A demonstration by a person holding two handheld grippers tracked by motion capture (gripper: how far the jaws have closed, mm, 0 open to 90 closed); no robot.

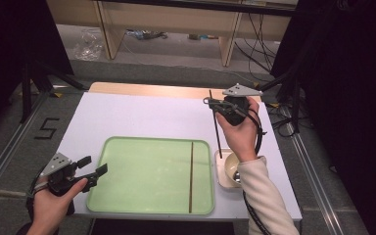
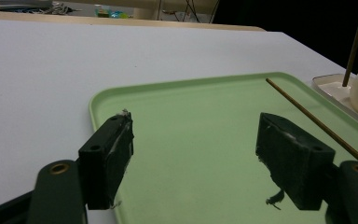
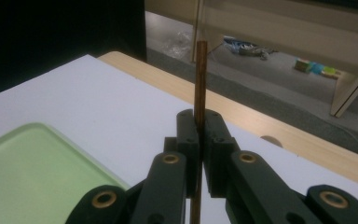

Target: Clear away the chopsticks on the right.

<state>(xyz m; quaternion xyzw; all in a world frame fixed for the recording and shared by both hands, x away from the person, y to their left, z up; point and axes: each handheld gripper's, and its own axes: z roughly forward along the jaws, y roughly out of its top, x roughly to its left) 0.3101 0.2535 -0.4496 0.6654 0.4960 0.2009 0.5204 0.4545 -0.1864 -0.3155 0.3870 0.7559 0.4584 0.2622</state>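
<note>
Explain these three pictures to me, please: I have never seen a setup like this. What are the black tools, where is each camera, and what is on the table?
A person sits at a white table and holds a hand tool with two black jaws in each hand. One picture is taken from above, looking down on the table. The other two come from small cameras riding on the tools, looking along their jaws.

On the table lies a green tray with one thin brown stick resting on it near its right side. Beside the tray is a small white dish with a bowl on it.

The right gripper is shut on a second stick, held upright above the dish. The left gripper is open and holds nothing, at the tray's left edge.
</note>
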